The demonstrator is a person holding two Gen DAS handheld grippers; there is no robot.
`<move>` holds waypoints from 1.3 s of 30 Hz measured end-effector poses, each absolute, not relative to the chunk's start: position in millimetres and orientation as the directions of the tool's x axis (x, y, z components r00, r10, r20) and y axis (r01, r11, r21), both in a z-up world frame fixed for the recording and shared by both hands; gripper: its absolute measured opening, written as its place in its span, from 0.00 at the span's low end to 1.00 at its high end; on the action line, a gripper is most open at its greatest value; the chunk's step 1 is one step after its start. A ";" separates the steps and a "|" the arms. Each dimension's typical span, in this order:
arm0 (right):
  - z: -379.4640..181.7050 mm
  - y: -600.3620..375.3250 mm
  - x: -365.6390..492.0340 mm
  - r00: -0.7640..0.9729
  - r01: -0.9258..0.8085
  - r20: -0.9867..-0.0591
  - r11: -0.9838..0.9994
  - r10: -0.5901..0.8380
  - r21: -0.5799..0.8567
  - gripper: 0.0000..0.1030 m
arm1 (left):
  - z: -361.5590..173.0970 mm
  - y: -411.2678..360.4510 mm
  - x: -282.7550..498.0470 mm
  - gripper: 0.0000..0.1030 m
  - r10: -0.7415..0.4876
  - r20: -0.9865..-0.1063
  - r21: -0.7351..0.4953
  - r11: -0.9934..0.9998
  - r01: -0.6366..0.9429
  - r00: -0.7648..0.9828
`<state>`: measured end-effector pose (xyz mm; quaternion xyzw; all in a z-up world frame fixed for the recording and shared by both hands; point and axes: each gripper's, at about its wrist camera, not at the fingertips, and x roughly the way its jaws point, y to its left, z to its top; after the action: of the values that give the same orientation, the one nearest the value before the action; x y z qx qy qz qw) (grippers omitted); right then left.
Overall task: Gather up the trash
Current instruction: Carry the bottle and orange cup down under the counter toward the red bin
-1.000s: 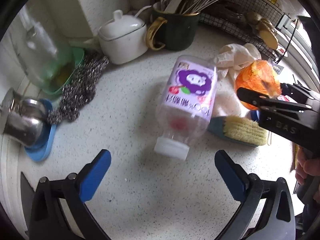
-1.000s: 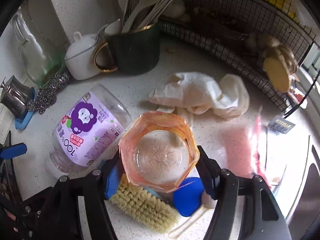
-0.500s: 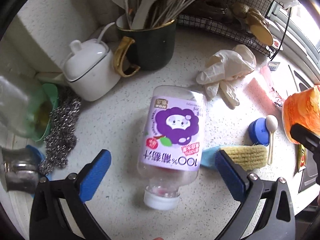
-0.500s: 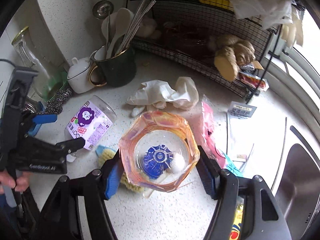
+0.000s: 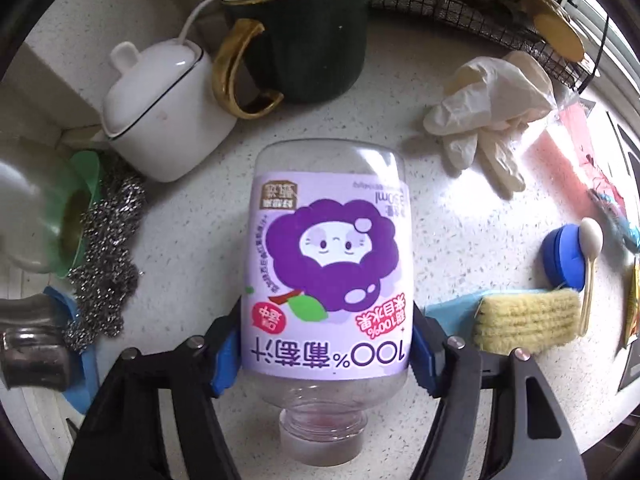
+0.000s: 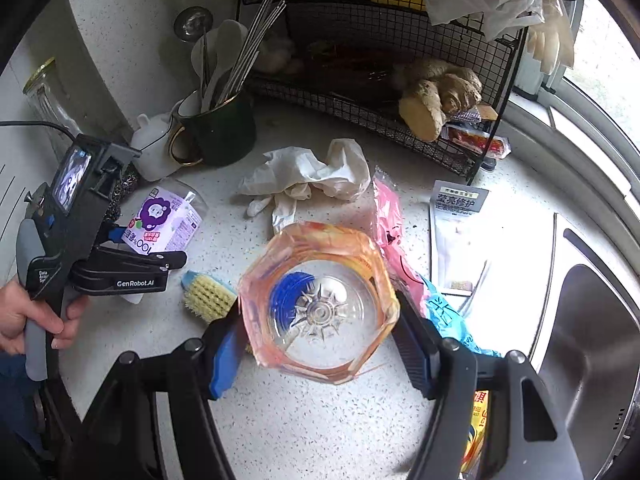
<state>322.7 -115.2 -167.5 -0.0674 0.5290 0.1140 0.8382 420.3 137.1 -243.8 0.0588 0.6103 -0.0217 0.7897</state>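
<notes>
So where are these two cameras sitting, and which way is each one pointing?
Left wrist: on the left gripper, looking steeply down along its fingers at the grape juice bottle clamped between its blue pads; only the gripper shows.
Right wrist: on the right gripper, looking down past the orange plastic cup it grips; a hand holding the left gripper shows.
Shared: bottle, rubber gloves, scrub brush, green mug.

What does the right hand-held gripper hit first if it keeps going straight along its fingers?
Probably the blue lid on the counter, seen through the orange cup clamped in the right hand-held gripper; depth unclear.
</notes>
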 end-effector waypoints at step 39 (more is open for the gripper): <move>-124.7 -220.2 -32.3 0.425 -0.381 -0.893 0.924 0.152 -0.024 0.63 | -153.8 -40.2 -40.4 0.64 -0.077 -0.890 -0.112 0.992 -0.052 0.450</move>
<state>-32.3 -220.2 -124.7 -0.1116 0.5122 0.1591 0.8366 -40.4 -40.2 -153.8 -0.0617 0.5243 -0.0073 0.8493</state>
